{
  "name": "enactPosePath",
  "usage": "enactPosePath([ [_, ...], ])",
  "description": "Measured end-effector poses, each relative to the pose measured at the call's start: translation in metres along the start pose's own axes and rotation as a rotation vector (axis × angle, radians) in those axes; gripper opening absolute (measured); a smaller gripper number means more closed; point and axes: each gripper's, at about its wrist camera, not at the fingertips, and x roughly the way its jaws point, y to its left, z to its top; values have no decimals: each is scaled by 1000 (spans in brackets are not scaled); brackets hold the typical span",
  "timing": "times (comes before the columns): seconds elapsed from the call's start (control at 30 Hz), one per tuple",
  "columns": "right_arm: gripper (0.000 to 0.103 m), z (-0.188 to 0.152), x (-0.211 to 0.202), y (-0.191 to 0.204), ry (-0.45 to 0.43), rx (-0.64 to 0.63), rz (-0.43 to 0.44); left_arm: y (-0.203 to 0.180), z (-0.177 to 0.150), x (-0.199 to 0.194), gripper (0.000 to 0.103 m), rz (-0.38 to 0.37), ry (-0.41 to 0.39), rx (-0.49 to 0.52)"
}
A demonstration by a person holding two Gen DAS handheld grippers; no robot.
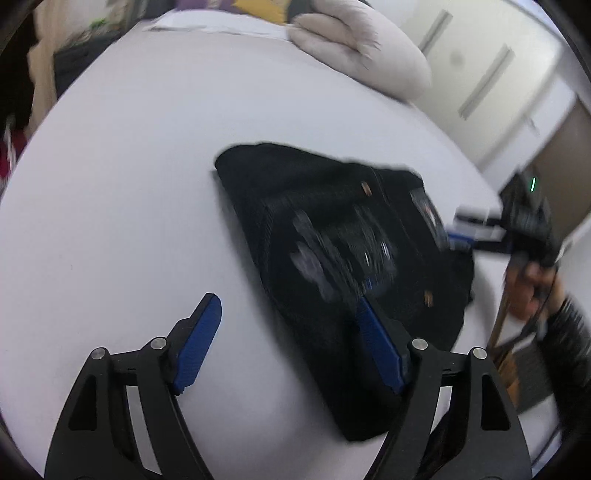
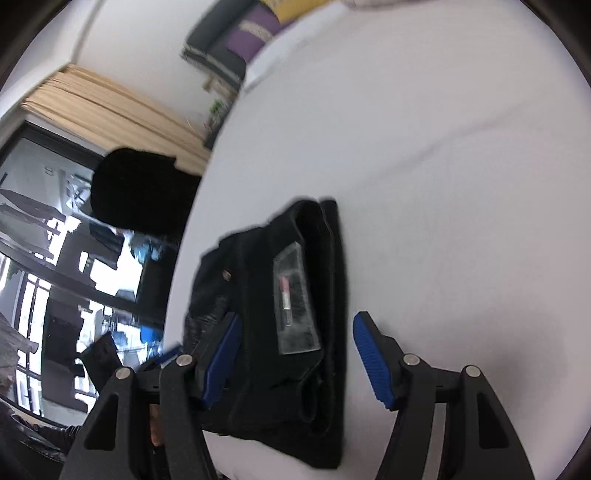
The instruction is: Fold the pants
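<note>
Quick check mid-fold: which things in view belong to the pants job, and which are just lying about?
Belongs to the job:
- folded black pants with a clear plastic tag
- left gripper, open
- right gripper, open, straddling the pants
- white bed surface they lie on

Just lying about:
- beige padded bundle at the far edge
- purple and yellow cushions
- tan curtain

I see black pants with copper rivets on a plain white bed. Both tools, left and right, are black with ribbed blue pads. The pillow is beige.
</note>
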Motion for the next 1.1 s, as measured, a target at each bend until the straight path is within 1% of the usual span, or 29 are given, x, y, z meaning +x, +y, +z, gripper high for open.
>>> enactPosePath([
  [0.03, 66, -2, 4, -6, 19, 12, -1, 7, 7, 6, 75, -32, 12, -49],
  [0.1, 66, 3, 17, -13, 49, 37, 8, 16, 17, 22, 75, -100, 68, -139],
  [0.17, 65, 9, 21, -14, 58, 49, 38, 20, 21, 36, 75, -176, 144, -194],
  [0.2, 63, 12, 26, -15, 75, 64, 56, 22, 21, 35, 75, -193, 150, -219],
  [0.27, 51, 14, 37, -14, 110, 79, 76, 23, 24, 41, 73, -232, 147, -254],
  [0.3, 49, 14, 43, -13, 122, 80, 81, 23, 25, 44, 70, -268, 156, -272],
  [0.33, 44, 10, 46, -11, 128, 80, 83, 23, 26, 45, 65, -286, 162, -284],
  [0.37, 38, 10, 49, -9, 135, 80, 80, 21, 28, 48, 52, -282, 176, -283],
  [0.4, 36, 9, 51, -6, 131, 74, 67, 21, 29, 50, 44, -277, 184, -280],
  [0.43, 33, 9, 50, -4, 126, 67, 58, 26, 27, 44, 41, -285, 183, -289],
  [0.47, 29, 8, 49, 0, 118, 55, 48, 28, 28, 43, 34, -299, 184, -295],
  [0.6, 22, 8, 37, 25, 82, 6, 24, 29, 38, 40, 23, -348, 174, -295],
  [0.67, 21, 11, 35, 39, 72, -21, 20, 32, 48, 28, 21, -375, 150, -286],
  [0.77, 21, 24, 35, 63, 64, -56, 35, 43, 73, 4, 21, -384, 98, -252],
  [0.87, 21, 45, 45, 88, 43, -72, 96, 73, 102, -34, 21, -367, 43, -205],
  [0.9, 21, 55, 52, 100, 36, -84, 120, 80, 111, -42, 21, -355, 30, -189],
  [1.0, 21, 83, 78, 129, 27, -118, 155, 114, 144, -69, 21, -308, -19, -147],
  [1.1, 21, 116, 113, 151, 26, -111, 187, 157, 174, -77, 21, -285, -48, -176],
])
